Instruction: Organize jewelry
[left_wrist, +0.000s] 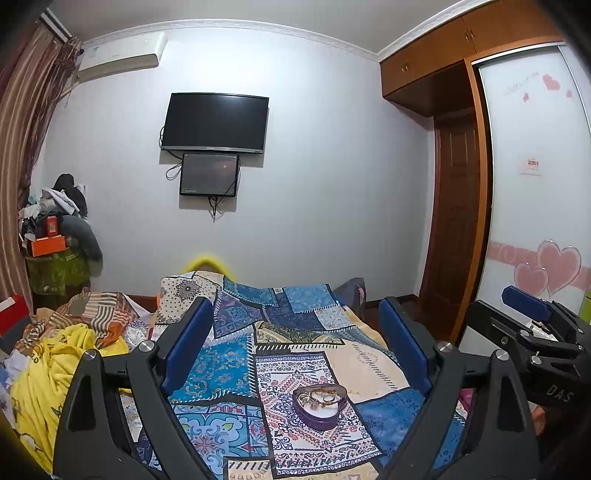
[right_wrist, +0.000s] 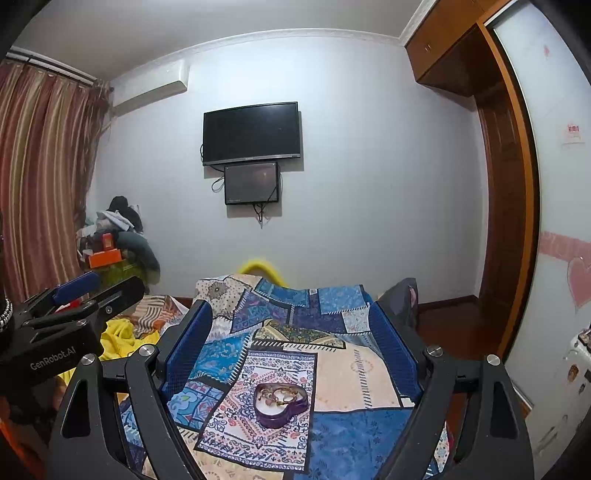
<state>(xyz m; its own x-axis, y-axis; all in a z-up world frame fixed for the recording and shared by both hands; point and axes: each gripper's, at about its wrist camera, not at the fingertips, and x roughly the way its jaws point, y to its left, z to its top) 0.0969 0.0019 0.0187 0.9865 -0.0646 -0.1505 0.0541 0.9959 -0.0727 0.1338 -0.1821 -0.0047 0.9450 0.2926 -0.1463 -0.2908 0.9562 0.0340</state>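
Both claws — left claw (left_wrist: 295, 347), right claw (right_wrist: 291, 343) — gape empty above the heart-shaped jewelry box (right_wrist: 281, 403); clumsy pinching may tangle its rings.

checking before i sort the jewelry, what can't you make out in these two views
- Jewelry pieces in the heart-shaped purple box: too small in both views to count or tell rings from chains.
- Box's near inside: hidden by its own wall, both views.
- Right tongs in the left wrist view: cut off by the frame edge.
- Bedspread near end: hidden behind the left tongs.
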